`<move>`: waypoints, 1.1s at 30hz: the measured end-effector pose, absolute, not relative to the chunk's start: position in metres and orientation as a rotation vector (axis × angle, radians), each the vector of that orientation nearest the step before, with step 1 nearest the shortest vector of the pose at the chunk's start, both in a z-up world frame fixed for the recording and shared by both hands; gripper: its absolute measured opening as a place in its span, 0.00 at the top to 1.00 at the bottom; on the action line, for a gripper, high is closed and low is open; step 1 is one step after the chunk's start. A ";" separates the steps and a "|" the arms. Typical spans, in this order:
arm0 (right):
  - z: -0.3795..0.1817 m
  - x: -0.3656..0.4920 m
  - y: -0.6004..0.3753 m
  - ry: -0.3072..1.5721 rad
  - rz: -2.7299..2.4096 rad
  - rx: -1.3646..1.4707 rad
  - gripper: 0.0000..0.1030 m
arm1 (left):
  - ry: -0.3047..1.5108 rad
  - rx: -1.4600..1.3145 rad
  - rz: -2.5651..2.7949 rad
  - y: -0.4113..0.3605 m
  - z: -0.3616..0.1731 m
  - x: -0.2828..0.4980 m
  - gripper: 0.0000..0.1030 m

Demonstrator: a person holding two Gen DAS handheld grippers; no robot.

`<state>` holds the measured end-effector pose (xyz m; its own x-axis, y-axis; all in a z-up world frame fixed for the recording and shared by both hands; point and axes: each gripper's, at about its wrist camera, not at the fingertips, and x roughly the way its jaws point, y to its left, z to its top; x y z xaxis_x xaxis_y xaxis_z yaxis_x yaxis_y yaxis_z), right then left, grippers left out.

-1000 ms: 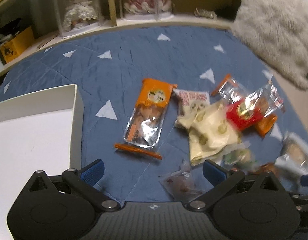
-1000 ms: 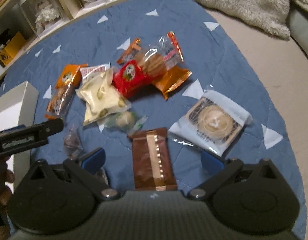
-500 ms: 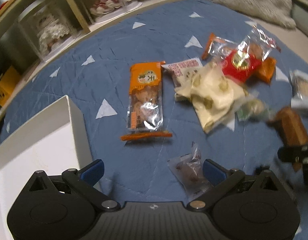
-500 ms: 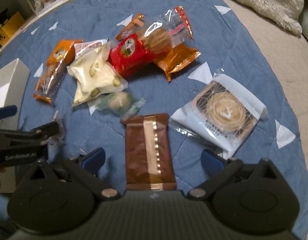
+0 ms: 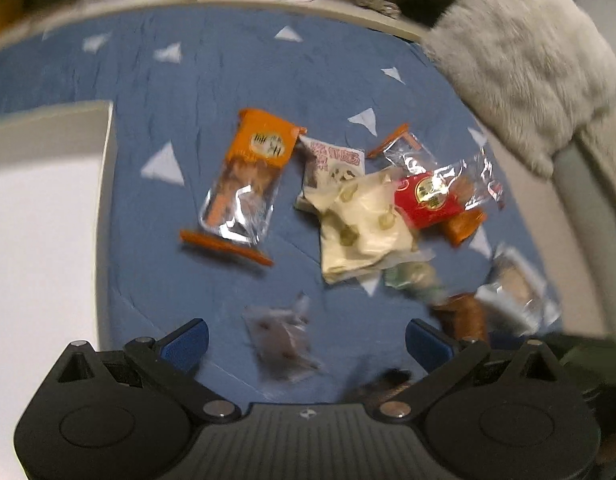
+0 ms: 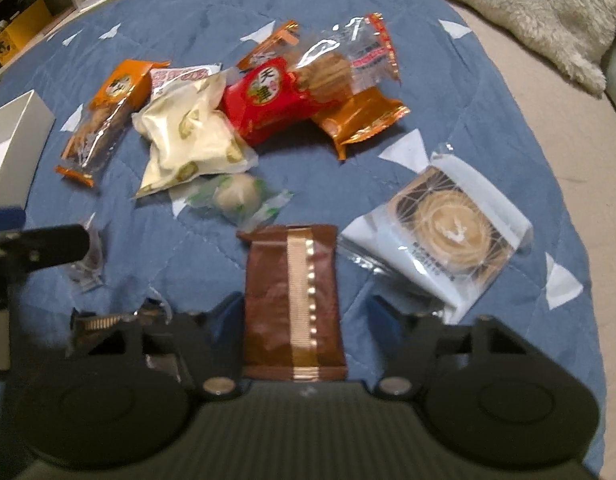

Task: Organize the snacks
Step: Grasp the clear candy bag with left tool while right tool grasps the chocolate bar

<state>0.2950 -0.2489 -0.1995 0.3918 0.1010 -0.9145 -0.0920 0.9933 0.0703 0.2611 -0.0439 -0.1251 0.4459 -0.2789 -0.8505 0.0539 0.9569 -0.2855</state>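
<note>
Your right gripper [image 6: 302,312] just closing its jaws around the brown foil snack bar with a gold stripe [image 6: 294,300] lying on the blue quilted blanket [image 6: 447,92], contact unclear, your left gripper [image 5: 306,338] spread wide over a small clear-wrapped snack [image 5: 278,338], white box [image 5: 40,216] at left.

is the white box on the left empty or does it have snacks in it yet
Empty as far as shown: the white box shows only bare white floor in the left wrist view. Its near part is cut off, so that part cannot be told.

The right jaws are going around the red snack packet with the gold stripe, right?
Not quite: that packet is brown, not red. The right wrist view shows the right gripper with its jaws, which have just been closing, either side of the brown packet with the gold stripe. The red packet lies farther away in the pile.
</note>
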 end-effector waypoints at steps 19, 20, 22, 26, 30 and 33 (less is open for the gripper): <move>-0.164 0.285 -0.285 1.142 0.126 0.176 0.54 | 1.165 -0.369 -0.107 -0.038 -0.134 0.260 0.37; -0.163 0.283 -0.286 1.142 0.125 0.182 0.54 | 1.169 -0.369 -0.102 -0.038 -0.136 0.262 0.39; -0.160 0.282 -0.289 1.142 0.129 0.200 0.54 | 1.175 -0.351 -0.088 -0.038 -0.143 0.264 0.44; -0.154 0.277 -0.294 1.138 0.145 0.213 0.54 | 1.161 -0.325 -0.074 -0.038 -0.152 0.266 0.52; -0.155 0.274 -0.295 1.160 0.145 0.206 0.54 | 1.112 -0.314 -0.107 -0.039 -0.150 0.265 0.66; -0.160 0.273 -0.289 1.184 0.147 0.188 0.54 | 1.102 -0.271 -0.130 -0.044 -0.148 0.264 0.70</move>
